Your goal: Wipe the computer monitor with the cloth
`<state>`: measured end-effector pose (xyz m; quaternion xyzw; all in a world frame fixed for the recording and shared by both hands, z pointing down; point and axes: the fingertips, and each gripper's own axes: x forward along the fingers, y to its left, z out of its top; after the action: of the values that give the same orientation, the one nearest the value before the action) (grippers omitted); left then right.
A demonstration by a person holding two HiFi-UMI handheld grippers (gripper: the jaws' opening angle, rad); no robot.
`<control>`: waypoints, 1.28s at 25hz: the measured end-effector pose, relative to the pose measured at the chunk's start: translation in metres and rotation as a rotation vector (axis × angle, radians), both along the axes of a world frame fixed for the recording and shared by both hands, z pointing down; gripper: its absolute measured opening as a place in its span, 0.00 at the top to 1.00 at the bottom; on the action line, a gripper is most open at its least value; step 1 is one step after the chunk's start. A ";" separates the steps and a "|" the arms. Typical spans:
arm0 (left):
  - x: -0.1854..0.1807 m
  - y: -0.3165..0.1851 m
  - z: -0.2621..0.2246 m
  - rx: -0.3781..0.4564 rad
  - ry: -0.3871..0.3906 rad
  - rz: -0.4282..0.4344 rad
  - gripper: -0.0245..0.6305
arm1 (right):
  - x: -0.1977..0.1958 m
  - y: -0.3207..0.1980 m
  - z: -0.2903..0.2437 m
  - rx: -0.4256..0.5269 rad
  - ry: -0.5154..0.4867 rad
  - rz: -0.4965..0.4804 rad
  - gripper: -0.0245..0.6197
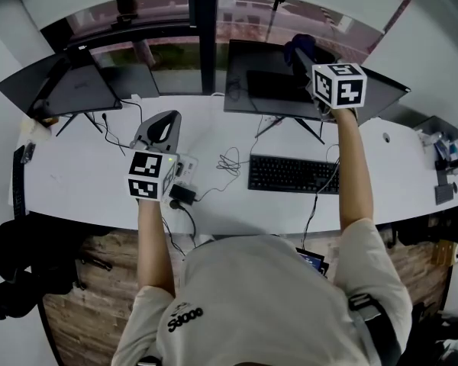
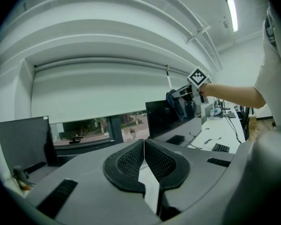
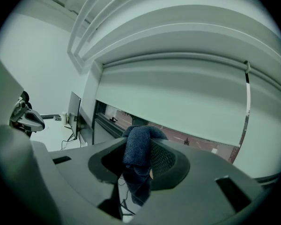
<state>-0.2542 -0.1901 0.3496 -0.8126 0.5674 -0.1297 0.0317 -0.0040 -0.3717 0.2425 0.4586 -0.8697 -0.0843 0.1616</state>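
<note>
On the left side of the tabletop (image 1: pixel 84 189), the left claw (image 2: pixel 144 153) is shut tight with nothing in it and waits low over the white top. Further right, the computer monitor (image 1: pixel 271 90) stands behind the keyboard (image 1: pixel 293 174). Up at its top edge the right claw (image 3: pixel 136 161) pinches the blue cloth (image 1: pixel 299 48). The wiping looks only just begun, or about to begin, and most of the screen probably needs wiping yet

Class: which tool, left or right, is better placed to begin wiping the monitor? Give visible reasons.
Right. The right tool is shut on the cloth and raised at the monitor. The left tool is shut, empty, and over the desk away from it.
</note>
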 end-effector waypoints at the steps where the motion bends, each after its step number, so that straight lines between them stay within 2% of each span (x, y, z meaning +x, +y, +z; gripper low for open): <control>1: -0.005 0.002 0.001 -0.002 -0.001 0.005 0.93 | -0.007 0.001 0.000 -0.001 0.004 -0.003 0.80; 13: -0.060 0.010 0.007 -0.014 -0.019 0.056 0.93 | -0.094 0.008 -0.003 0.009 -0.038 -0.018 0.80; 21: -0.077 0.006 0.012 -0.022 -0.003 0.081 0.93 | -0.158 0.015 -0.003 0.006 -0.014 -0.109 0.80; 24: -0.082 0.004 0.012 -0.022 0.003 0.082 0.93 | -0.174 0.014 -0.005 -0.011 -0.041 -0.124 0.80; 27: -0.088 0.003 0.016 -0.029 0.011 0.077 0.93 | -0.192 0.017 -0.007 -0.057 -0.172 -0.161 0.80; 32: -0.092 0.003 0.024 -0.047 0.010 0.071 0.93 | -0.207 0.023 -0.001 -0.184 -0.522 -0.215 0.80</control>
<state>-0.3466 -0.1870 0.3740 -0.8334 0.5350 -0.1378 0.0146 -0.2111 -0.3488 0.2414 0.3535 -0.9295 0.0990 -0.0366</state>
